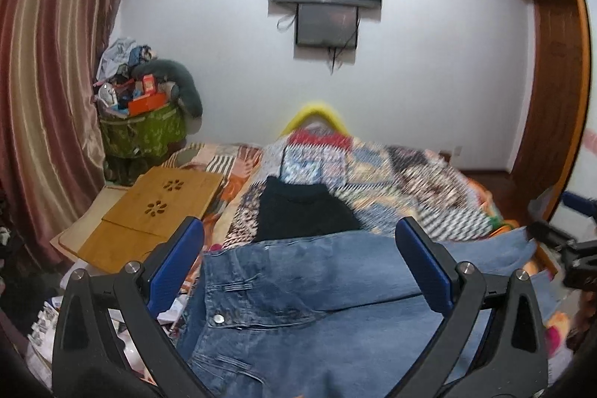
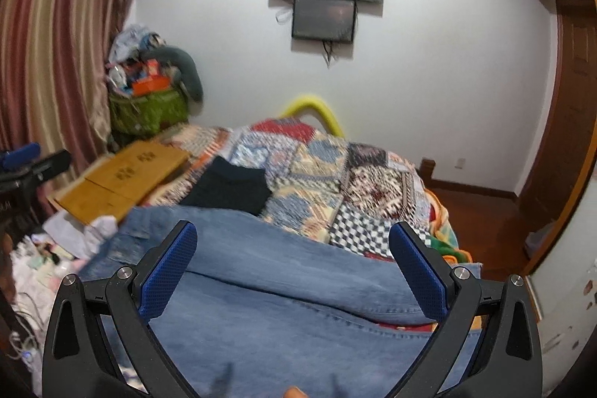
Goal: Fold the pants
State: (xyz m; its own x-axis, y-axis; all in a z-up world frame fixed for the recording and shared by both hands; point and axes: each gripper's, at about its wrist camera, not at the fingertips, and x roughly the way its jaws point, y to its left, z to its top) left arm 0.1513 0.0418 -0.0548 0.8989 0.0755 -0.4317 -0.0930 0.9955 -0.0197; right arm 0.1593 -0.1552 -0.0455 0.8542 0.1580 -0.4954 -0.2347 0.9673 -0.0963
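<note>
Blue denim jeans (image 1: 309,293) lie spread across the near end of a bed, waistband and metal button (image 1: 218,318) toward the left. My left gripper (image 1: 302,260) hovers open above the waist area, its blue pads wide apart. In the right wrist view the jeans' legs (image 2: 283,286) stretch under my right gripper (image 2: 294,260), which is open too and holds nothing. The right gripper (image 1: 571,248) shows at the far right edge of the left wrist view. The left gripper (image 2: 30,166) appears at the left edge of the right wrist view.
A folded black garment (image 1: 302,211) lies on the patchwork quilt (image 1: 410,181) just beyond the jeans. A wooden lap tray (image 1: 149,211) sits at the bed's left. Clutter (image 2: 48,260) lies left of the jeans. A loaded green basket (image 1: 143,122), curtain and wall screens stand behind.
</note>
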